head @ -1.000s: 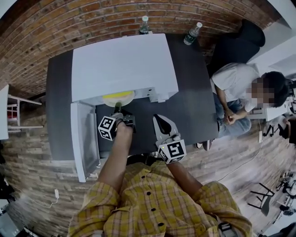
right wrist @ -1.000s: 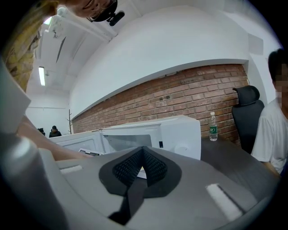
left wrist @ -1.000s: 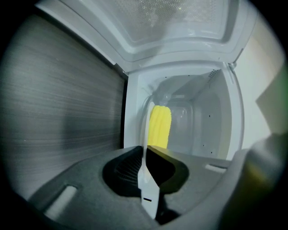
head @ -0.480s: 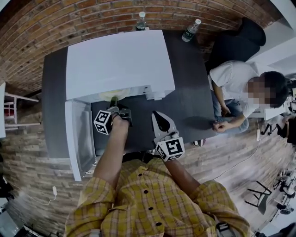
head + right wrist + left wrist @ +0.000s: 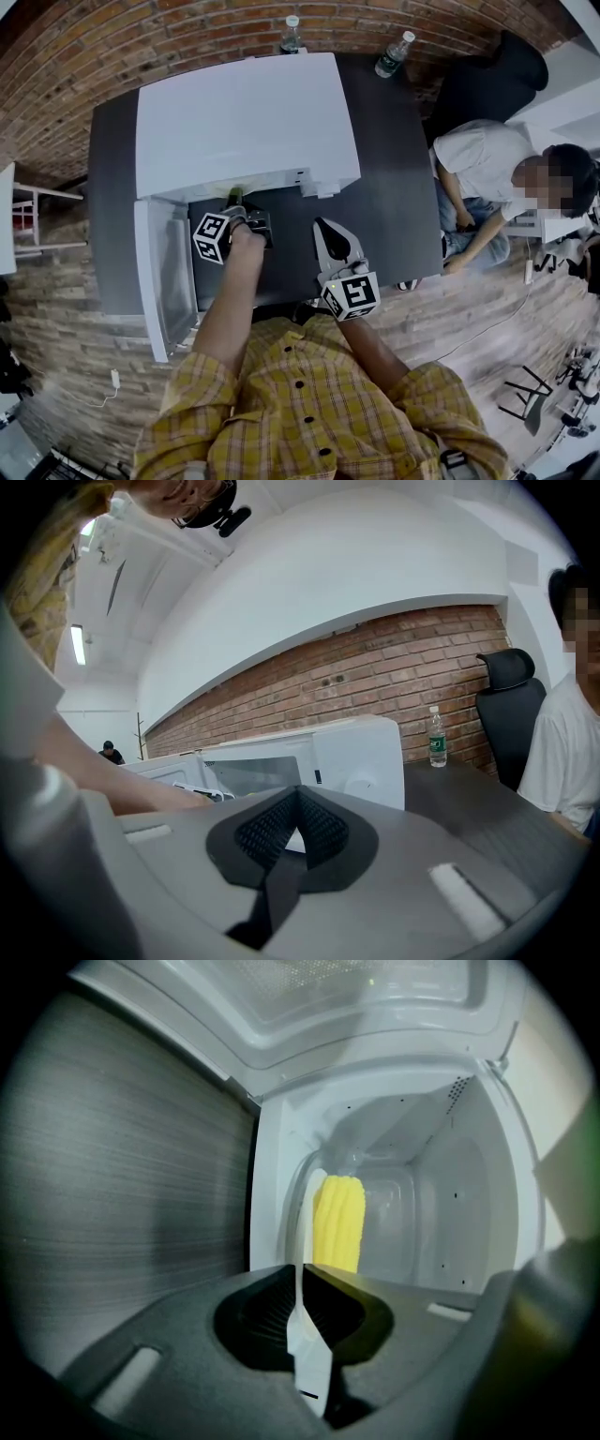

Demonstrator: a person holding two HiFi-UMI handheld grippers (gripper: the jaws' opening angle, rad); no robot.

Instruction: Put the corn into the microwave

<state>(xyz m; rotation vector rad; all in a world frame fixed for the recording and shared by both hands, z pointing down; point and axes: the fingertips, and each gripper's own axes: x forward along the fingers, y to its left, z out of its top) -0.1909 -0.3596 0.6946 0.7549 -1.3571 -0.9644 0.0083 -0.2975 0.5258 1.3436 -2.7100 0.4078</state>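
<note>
A yellow corn cob (image 5: 337, 1222) lies on a white plate whose thin rim (image 5: 306, 1335) is clamped between my left gripper's (image 5: 300, 1271) jaws. The plate and corn are inside the cavity of the white microwave (image 5: 244, 122), whose door (image 5: 164, 281) hangs open to the left. In the head view my left gripper (image 5: 234, 203) is at the microwave's mouth and the plate is almost hidden under the oven's top. My right gripper (image 5: 326, 236) hovers over the dark table (image 5: 394, 206) in front of the microwave, shut and holding nothing.
Two water bottles (image 5: 292, 33) (image 5: 392, 54) stand at the table's far edge behind the microwave. A person (image 5: 487, 169) sits at the right beside a black chair (image 5: 492, 80). A white stool (image 5: 19, 225) stands at the left by the brick wall.
The plate with the corn has gone deeper into the microwave: its yellow showed at the opening a second ago and is now nearly hidden. The right gripper has stayed put.
</note>
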